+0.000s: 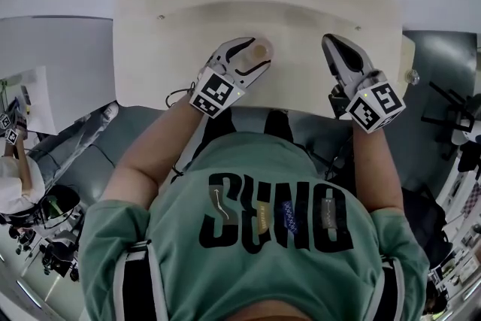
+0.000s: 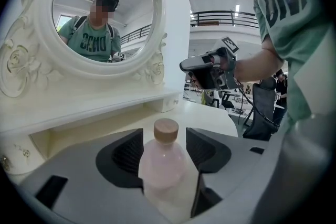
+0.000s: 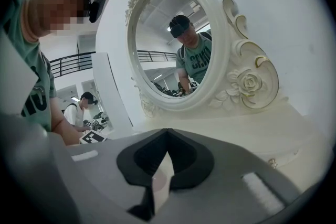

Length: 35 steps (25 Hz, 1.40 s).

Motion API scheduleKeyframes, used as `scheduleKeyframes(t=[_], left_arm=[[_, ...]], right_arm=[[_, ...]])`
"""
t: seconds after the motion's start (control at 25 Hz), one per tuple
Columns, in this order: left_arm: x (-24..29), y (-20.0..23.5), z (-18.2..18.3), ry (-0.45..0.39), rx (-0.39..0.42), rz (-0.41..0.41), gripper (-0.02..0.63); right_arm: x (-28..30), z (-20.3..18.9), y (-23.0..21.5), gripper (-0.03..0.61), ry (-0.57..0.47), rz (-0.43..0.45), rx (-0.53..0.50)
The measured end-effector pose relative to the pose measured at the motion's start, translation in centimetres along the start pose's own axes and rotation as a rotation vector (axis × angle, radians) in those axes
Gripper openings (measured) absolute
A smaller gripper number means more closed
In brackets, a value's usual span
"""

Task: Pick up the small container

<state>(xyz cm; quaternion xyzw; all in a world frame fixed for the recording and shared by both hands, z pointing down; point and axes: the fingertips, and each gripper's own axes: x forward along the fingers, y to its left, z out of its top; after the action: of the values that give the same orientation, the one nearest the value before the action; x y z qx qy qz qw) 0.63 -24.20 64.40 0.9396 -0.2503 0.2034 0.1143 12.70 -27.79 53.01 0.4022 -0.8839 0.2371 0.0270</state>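
Note:
The small container (image 2: 164, 165) is a pale pink bottle with a tan round cap, standing upright on the cream dressing table (image 1: 173, 34). My left gripper (image 2: 164, 147) has a jaw on each side of it, the dark pads close beside its shoulders, and I see no squeeze on it. From the head view the container (image 1: 260, 52) sits between the left gripper's (image 1: 261, 55) fingertips near the table's middle. My right gripper (image 1: 336, 49) hovers over the table to the right, jaws together with nothing in them. The right gripper (image 3: 167, 152) shows only a thin slit between its pads.
An ornate oval mirror (image 2: 100, 13) in a carved cream frame stands at the back of the table, with a raised shelf (image 2: 105, 107) below it. The table's front edge runs just ahead of my body. Office chairs (image 2: 262, 107) and other people fill the room beyond the table's right end.

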Motion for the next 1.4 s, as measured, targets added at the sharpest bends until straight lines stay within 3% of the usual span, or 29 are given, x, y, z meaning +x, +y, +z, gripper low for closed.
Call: scheduleKeyframes(t=[0.56, 0.76, 1.12, 1.4], left_arm=[[1.2, 0.2, -0.1, -0.035, 0.015, 0.061, 0.198], [1.4, 0.3, 0.1, -0.055, 0.042, 0.082, 0.142], [1.3, 0.2, 0.5, -0.034, 0.030, 0.070, 0.140], [0.2, -0.4, 4.1, -0.083, 0.049, 0.036, 0.140]], right_arm=[[-1.3, -1.5, 0.5, 0.008, 0.011, -0.008, 0.003], [-1.7, -1.9, 0.5, 0.008, 0.019, -0.011, 0.000], [-1.9, -1.3, 0.4, 0.008, 0.018, -0.015, -0.004], [-1.5, -0.1, 0.7, 0.008, 0.003, -0.006, -0.017]])
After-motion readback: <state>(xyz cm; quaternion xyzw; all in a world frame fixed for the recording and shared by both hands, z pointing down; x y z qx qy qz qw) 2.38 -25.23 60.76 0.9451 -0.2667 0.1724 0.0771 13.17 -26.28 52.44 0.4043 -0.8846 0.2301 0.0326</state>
